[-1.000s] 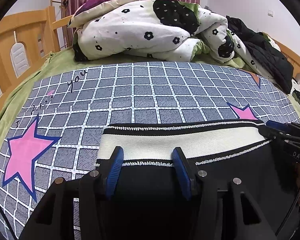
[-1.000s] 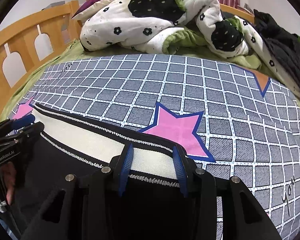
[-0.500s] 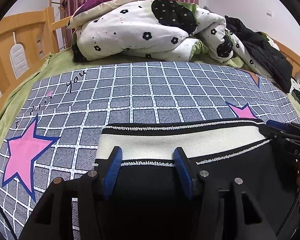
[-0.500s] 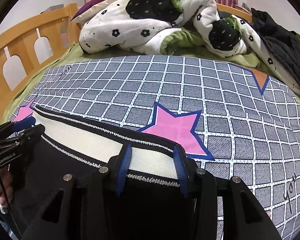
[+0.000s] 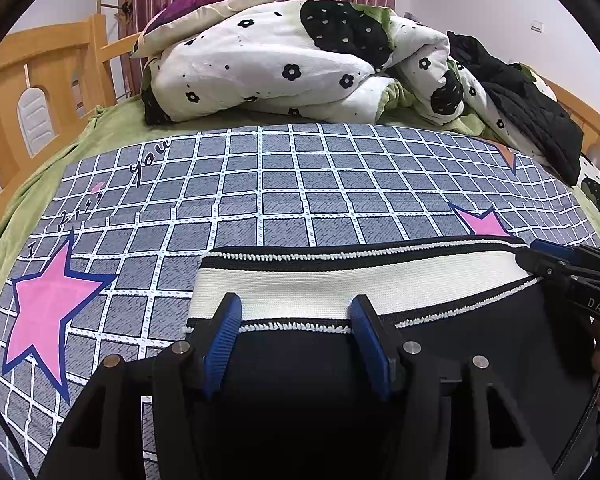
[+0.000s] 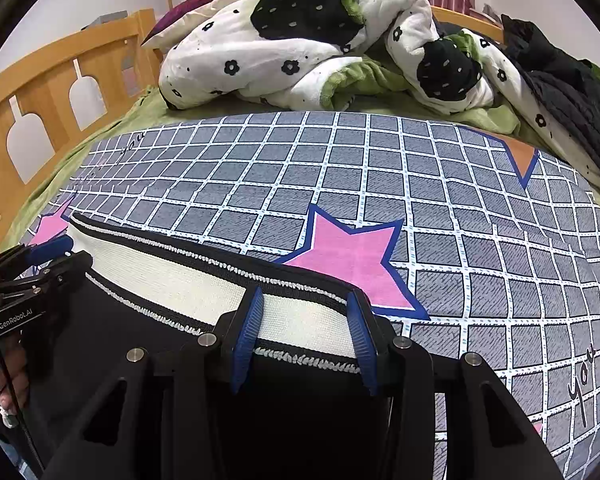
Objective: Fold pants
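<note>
In the left wrist view the black pants [image 5: 300,380] lie flat on the bed, on its grey checked cover [image 5: 284,184], their cream waistband [image 5: 340,280] turned toward the bundled flower-print quilt [image 5: 284,68] at the headboard end. The left tool [image 5: 296,320] stands over the waistband's left end with its blue pads [image 5: 224,336] parted and the band showing plainly between them; its jaws have just been opening, so it is released, not gripping. The likely trouble from here is that a fresh bite takes only the top layer, or that the elastic band slides across the smooth cover as the jaws shut, so the fold comes out skewed. The right tool [image 5: 560,264] shows at the band's far end. No container is in sight. In the right wrist view the right tool [image 6: 306,316] sits above the right end of the waistband [image 6: 188,284], jaws apart with the cream strip visible between them and no pad pressing cloth: also released. The left tool [image 6: 40,256] is at the far left, a hand below it. If the two ends are picked up unevenly, the pants [image 6: 132,344] will twist or drag toward the pink star [image 6: 352,256]. Here too nothing serves as a container; the dark jacket [image 6: 572,96] simply lies on the bed.
</note>
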A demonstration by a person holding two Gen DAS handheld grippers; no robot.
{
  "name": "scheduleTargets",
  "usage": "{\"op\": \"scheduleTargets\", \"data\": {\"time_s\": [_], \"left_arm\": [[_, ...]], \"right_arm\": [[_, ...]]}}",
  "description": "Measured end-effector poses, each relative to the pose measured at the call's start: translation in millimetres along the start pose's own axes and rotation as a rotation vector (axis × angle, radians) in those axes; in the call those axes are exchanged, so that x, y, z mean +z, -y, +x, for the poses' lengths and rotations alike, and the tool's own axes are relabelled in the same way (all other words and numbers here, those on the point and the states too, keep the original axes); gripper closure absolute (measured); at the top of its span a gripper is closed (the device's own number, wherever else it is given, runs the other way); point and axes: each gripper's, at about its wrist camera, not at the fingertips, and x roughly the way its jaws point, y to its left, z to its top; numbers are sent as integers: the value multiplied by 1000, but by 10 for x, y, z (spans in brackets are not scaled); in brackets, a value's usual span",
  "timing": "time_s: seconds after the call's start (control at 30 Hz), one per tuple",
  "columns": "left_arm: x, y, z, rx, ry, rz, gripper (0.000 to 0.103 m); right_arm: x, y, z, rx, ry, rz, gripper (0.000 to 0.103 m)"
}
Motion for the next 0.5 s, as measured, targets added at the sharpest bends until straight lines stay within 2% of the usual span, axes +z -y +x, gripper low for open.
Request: {"op": "scheduleTargets", "data": {"time_s": [0.5], "left_arm": [[-1, 8, -1, 2, 1, -3, 47]], "right_arm": [[5, 9, 1, 3, 0, 4, 59]]}}
